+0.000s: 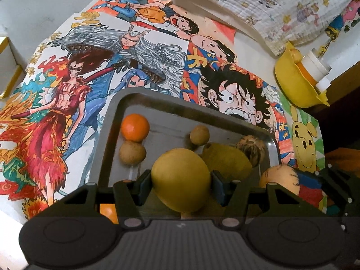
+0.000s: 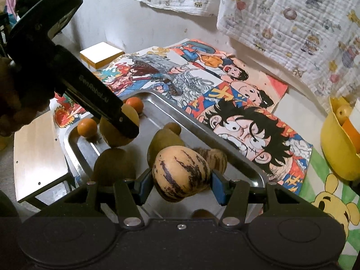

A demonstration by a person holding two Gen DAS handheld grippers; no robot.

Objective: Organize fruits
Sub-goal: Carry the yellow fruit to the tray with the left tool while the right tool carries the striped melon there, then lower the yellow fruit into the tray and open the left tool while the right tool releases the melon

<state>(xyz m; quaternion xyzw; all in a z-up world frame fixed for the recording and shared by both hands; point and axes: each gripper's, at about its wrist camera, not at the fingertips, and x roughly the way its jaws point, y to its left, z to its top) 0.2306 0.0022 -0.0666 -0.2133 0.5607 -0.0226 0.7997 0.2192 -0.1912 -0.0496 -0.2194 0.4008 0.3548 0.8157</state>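
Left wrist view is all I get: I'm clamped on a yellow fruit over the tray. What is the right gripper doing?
Observer: The right gripper is shut on a pale fruit with dark streaks, over the metal tray.
Operator: Anything beside the tray's left end that I can't see?
Observer: Yes, a pale wooden board on a dark frame sits right beside it.

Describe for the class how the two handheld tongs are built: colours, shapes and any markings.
Both are matt black plastic. Each of the left tongs and right tongs has two angular black link arms with silver rivets, blue pads on the fingertips, a ribbed grey-black body and two round discs. White lettering runs along the left one's side in the right wrist view.
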